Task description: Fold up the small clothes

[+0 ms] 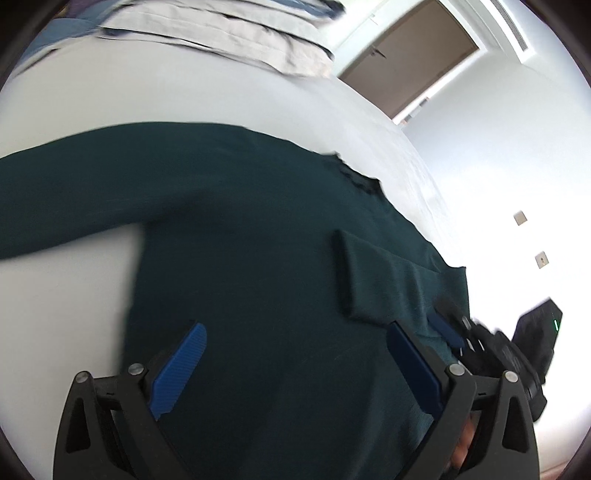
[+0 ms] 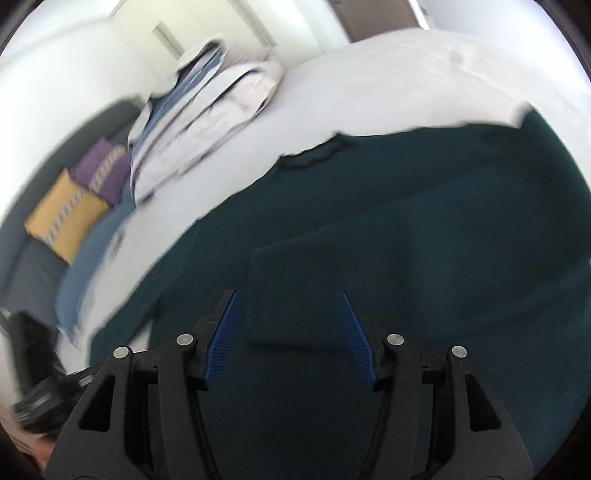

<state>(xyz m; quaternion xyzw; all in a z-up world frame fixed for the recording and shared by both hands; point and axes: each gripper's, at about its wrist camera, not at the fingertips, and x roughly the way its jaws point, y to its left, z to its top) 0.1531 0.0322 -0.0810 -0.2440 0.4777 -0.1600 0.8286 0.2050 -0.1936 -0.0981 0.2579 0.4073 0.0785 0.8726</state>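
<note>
A dark green long-sleeved top (image 1: 258, 229) lies flat on a white surface (image 1: 147, 96). One sleeve stretches out to the left in the left wrist view, the other sleeve (image 1: 373, 273) is folded over the body. My left gripper (image 1: 295, 339) is open and empty, just above the top's body. The right gripper (image 1: 448, 332) shows at the right of that view. In the right wrist view the top (image 2: 406, 229) fills the lower frame, with the folded sleeve (image 2: 291, 291) between the fingers. My right gripper (image 2: 288, 306) is open and empty above it.
A stack of pale and blue folded clothes (image 2: 207, 107) lies at the far side of the white surface, also in the left wrist view (image 1: 221, 29). Yellow and purple cushions (image 2: 74, 199) rest on a dark sofa beyond. A door (image 1: 406, 59) and white wall stand behind.
</note>
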